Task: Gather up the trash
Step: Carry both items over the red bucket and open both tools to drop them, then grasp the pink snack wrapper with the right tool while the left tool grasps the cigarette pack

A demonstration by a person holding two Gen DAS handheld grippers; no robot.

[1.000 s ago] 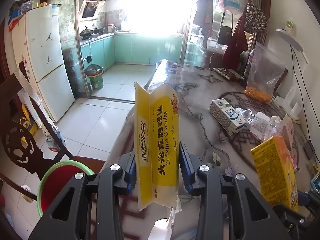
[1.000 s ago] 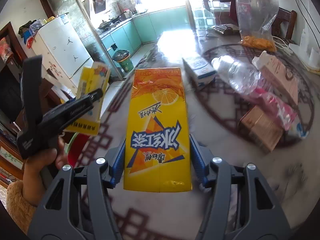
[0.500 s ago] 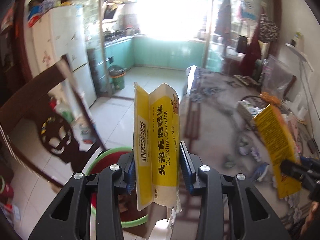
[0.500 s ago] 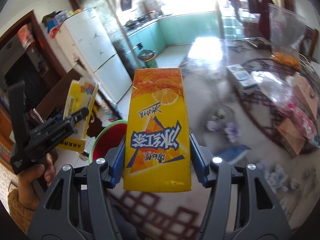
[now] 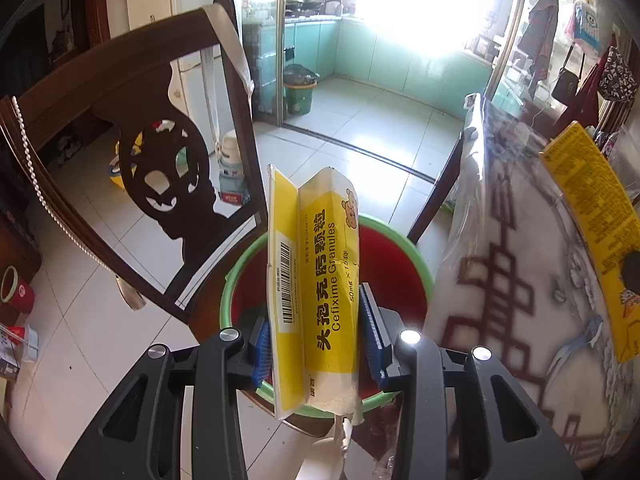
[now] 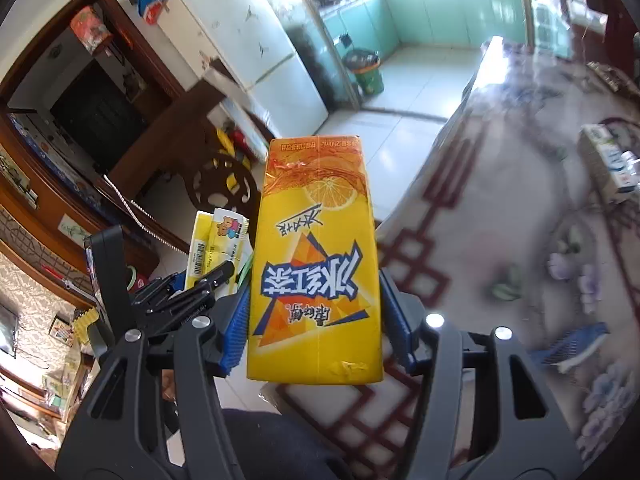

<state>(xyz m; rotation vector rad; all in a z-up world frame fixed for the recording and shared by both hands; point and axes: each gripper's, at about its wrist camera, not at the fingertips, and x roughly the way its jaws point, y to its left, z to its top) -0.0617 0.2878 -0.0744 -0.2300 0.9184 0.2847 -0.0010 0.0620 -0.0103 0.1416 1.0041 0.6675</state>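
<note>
A: Closest in, what have the left tongs [image 5: 316, 330] got?

B: They're clamped on a flattened yellow medicine box [image 5: 314, 288], blue pads pressing its two sides. It stands upright between them, directly above a red bin with a green rim [image 5: 416, 256] on the tiled floor.

A: And the right tongs [image 6: 314, 322]?

B: Closed on a yellow iced tea carton [image 6: 316, 264], held lengthwise, print upside down to the camera. It hangs over the near edge of the bench [image 6: 500, 216], which has a patterned cloth under a clear cover.

A: Is the bin visible from the right side?

B: Barely; the carton and the left tongs cover that spot, so I can't tell for sure.

A: Further out?

B: A dark carved wooden chair [image 5: 160, 132] stands just behind the bin on the left. On the bench, well away from the carton, a white milk carton [image 6: 608, 162] lies, somewhat blurred. Beyond that, a white fridge [image 6: 248, 40], and farthest back a green kitchen bin [image 5: 299, 90] on the kitchen floor.
</note>
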